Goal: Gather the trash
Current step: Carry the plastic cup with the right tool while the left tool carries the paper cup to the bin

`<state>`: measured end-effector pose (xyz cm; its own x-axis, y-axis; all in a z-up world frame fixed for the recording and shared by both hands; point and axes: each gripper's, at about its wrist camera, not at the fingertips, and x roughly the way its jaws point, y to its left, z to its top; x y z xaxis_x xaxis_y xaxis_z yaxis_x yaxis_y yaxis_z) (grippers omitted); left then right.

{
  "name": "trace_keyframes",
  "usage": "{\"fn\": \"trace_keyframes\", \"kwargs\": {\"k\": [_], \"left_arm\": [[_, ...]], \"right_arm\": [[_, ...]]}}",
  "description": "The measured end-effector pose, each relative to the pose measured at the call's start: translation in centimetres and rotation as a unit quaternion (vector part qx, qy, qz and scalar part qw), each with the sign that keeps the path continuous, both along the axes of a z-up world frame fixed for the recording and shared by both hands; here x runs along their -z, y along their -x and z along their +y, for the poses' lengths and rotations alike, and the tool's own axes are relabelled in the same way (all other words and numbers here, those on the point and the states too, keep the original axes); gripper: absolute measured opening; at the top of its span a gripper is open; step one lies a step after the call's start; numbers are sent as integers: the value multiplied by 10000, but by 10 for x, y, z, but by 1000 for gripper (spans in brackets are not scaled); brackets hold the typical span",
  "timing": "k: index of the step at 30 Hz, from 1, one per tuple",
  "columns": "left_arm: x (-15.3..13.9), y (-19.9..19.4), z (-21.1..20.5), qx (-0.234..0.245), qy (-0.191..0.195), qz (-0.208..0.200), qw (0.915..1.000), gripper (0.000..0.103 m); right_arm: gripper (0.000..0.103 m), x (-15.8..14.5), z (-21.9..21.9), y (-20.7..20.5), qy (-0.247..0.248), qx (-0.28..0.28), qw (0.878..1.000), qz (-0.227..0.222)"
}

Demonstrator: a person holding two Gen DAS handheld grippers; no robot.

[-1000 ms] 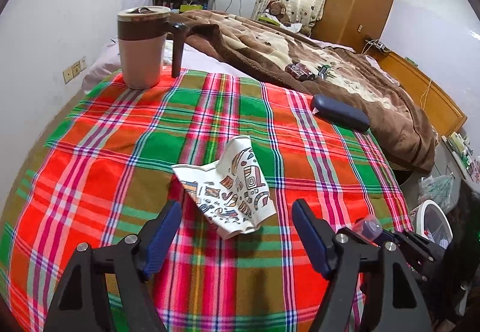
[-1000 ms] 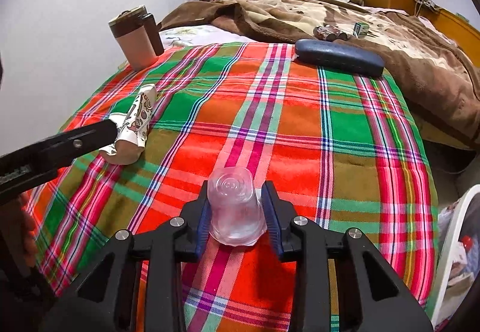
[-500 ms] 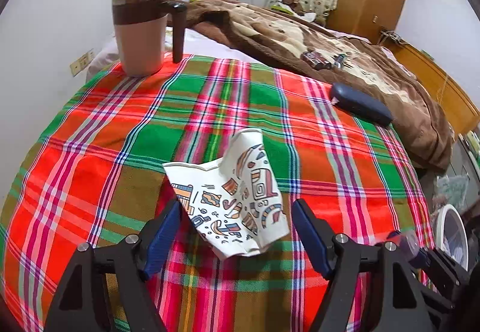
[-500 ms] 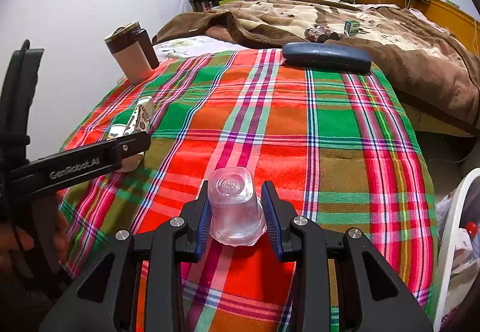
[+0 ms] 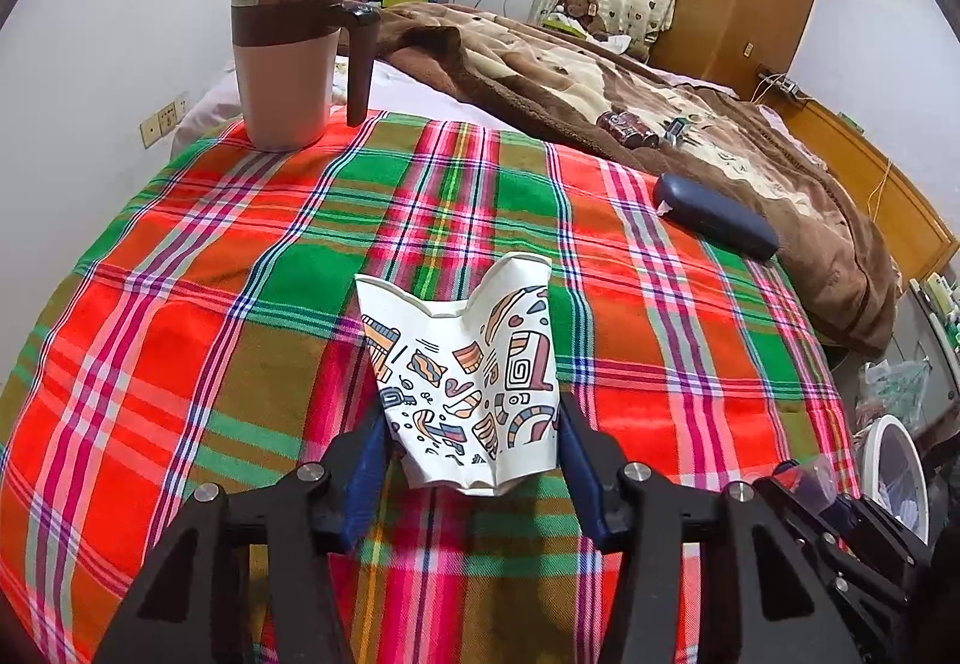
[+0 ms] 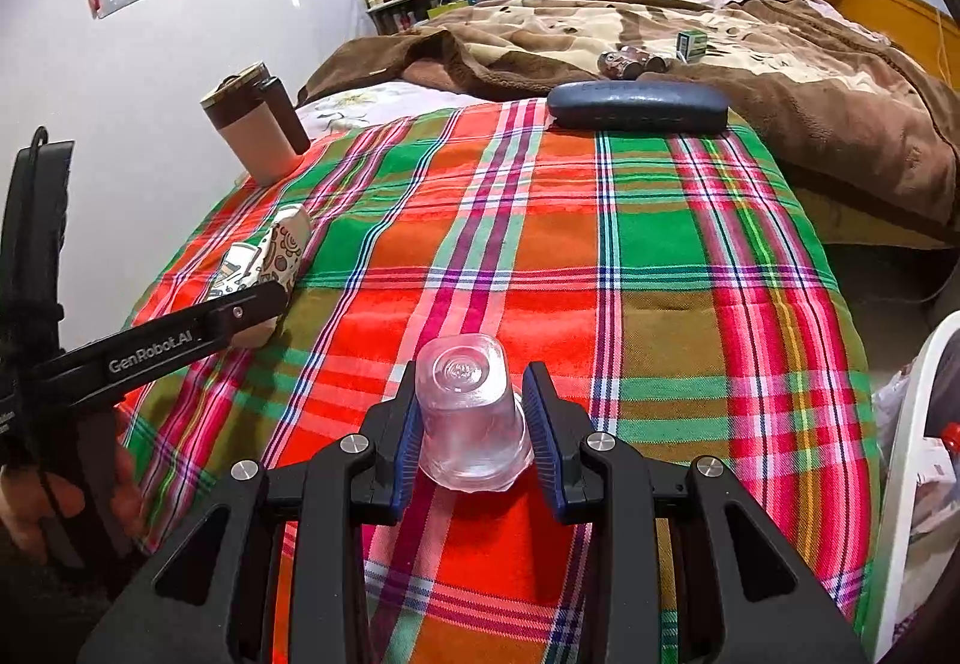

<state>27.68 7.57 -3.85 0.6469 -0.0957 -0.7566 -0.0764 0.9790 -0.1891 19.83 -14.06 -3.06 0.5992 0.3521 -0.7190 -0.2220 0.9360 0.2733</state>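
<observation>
Both grippers pointed forward and downward over the plaid-covered tabletop (image 5: 198, 340), and part of the hand (image 6: 36, 508) holding the left gripper showed at the left edge of the right wrist view. The left gripper (image 5: 471, 460) had its jaws closing around the flattened patterned paper cup (image 5: 468, 376), whose lower sides lay against the blue pads while it rested on the cloth. The right gripper (image 6: 471, 427) held its jaws clamped on a clear plastic cup (image 6: 471, 412), bottom facing away, just above the near edge of the tabletop.
</observation>
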Motion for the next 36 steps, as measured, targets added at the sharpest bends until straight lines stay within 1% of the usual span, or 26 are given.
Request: {"fn": "trace_keyframes", "kwargs": {"k": [5,12,16,27,36], "left_arm": [[-5,14,-8,122,31,-91,9999,53],[-24,41,-17,274,0,-349,9990,53],[-33,55,-24,373,-101,-483,9981,53],[-50,91,-45,654,-131,-658,9956,53],[-65,113,-79,1019,-116,-833,9912,53]], "right_arm": [[34,-2,0,4,64,7,10000,-44],[34,-11,-4,16,154,36,9997,-192],[34,-17,-10,24,142,110,9995,-268],[34,-33,-32,50,126,309,9985,-442],[34,-48,-62,71,171,578,9962,-624]]}}
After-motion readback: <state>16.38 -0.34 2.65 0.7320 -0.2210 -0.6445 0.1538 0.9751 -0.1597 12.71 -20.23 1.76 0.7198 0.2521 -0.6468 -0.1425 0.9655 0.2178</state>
